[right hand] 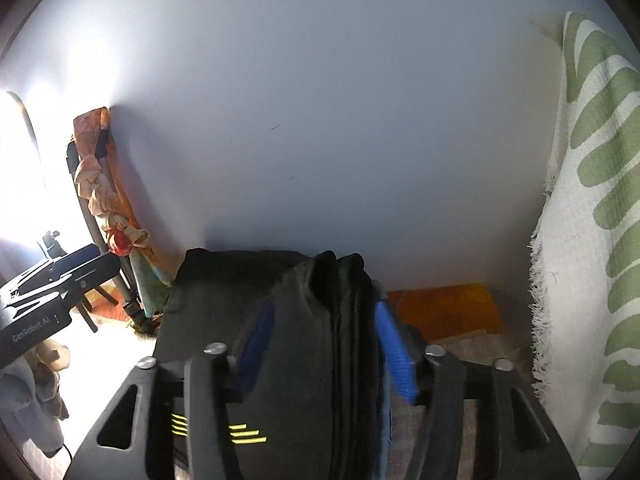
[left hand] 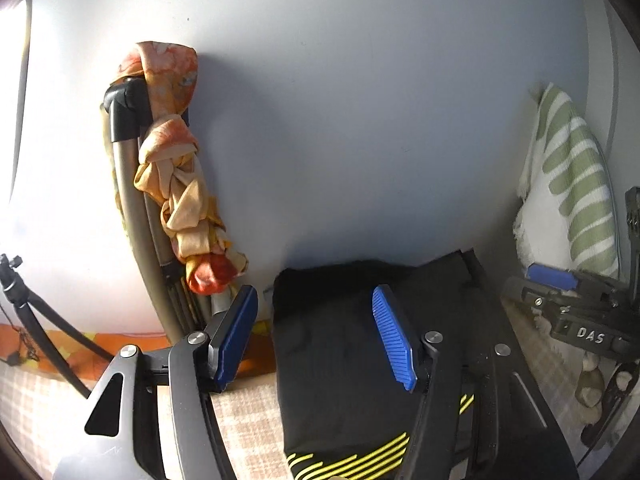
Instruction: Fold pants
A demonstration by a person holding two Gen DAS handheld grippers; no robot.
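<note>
The black pants [left hand: 344,344] with yellow stripes lie folded on the checked surface in the left wrist view. My left gripper [left hand: 316,336] is open, its left blue pad [left hand: 236,336] off the cloth and its right blue pad [left hand: 394,340] over the pants. In the right wrist view my right gripper [right hand: 324,348] is shut on a thick bunched edge of the pants [right hand: 304,320], with cloth pressed between the blue pads [right hand: 394,352]. The right gripper also shows at the right of the left wrist view [left hand: 568,300].
A folded chair frame [left hand: 132,208] with an orange knotted scarf [left hand: 180,184] leans on the pale wall at the left. A green-and-white striped towel [right hand: 592,240] hangs at the right. A tripod leg [left hand: 44,332] stands at the far left. An orange board [right hand: 444,308] lies behind the pants.
</note>
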